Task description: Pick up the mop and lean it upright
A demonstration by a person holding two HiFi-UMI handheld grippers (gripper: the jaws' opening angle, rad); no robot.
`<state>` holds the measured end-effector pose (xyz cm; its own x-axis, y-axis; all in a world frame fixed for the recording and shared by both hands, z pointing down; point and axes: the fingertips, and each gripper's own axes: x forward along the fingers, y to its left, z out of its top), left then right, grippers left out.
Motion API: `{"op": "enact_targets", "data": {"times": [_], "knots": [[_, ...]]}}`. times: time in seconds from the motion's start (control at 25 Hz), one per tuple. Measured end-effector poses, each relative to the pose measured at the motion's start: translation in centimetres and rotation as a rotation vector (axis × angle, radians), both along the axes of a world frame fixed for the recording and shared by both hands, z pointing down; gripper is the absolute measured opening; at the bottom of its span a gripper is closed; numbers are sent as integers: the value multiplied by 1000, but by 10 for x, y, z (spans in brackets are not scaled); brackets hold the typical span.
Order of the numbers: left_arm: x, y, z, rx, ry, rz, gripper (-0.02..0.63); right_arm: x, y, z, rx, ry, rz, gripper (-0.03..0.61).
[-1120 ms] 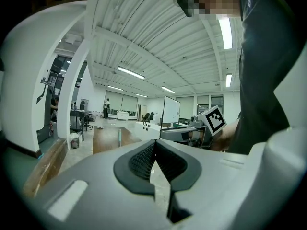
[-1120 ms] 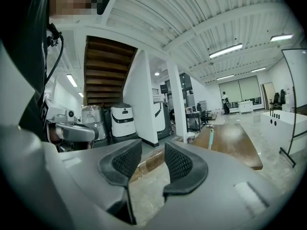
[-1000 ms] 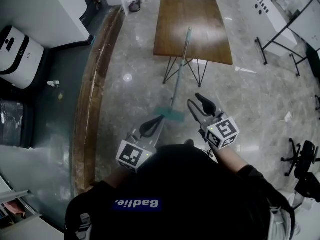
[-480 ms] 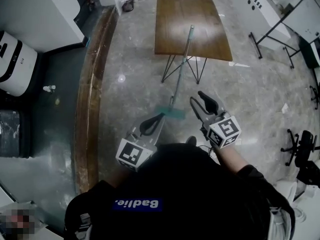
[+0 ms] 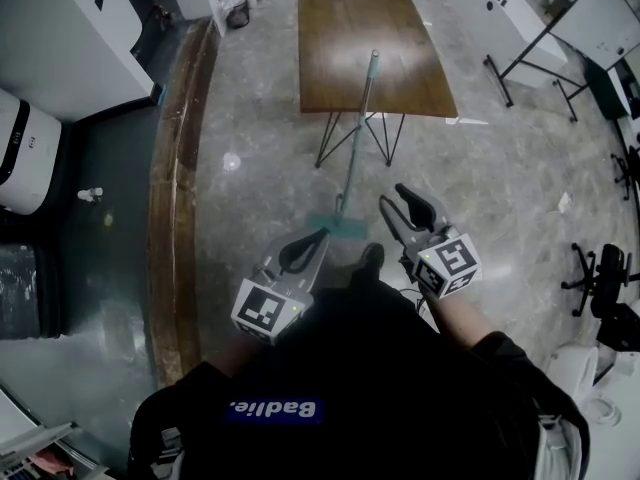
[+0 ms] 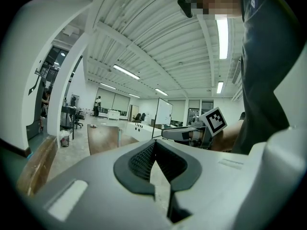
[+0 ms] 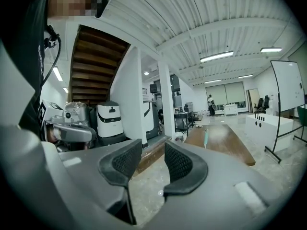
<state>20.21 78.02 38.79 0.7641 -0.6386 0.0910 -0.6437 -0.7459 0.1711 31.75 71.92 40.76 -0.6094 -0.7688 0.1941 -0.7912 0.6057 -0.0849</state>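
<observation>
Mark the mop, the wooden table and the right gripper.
mop [image 5: 352, 158], head view, middle of its handle.
wooden table [image 5: 410, 58], head view, bare top.
right gripper [image 5: 392, 198], head view, between its fingertips.

The grey floor [image 5: 260, 118] holds a brown surface [image 5: 340, 38]. The mop [image 5: 355, 143] stands on the floor, its stick leaning on the surface.

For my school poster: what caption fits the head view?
Mop leans on the table; left gripper shut, right gripper open, both empty.
</observation>
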Motion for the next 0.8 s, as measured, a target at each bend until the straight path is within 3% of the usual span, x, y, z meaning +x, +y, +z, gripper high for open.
{"op": "enact_targets", "data": {"times": [0.36,0.8], "knots": [[51,-56,-1,0,-59,-35,19,52,-59,10,-31,-54,-20,155],[142,-141,-7,-30,-139,-125,18,119,-156,22,-47,-122,-155,155]]}}
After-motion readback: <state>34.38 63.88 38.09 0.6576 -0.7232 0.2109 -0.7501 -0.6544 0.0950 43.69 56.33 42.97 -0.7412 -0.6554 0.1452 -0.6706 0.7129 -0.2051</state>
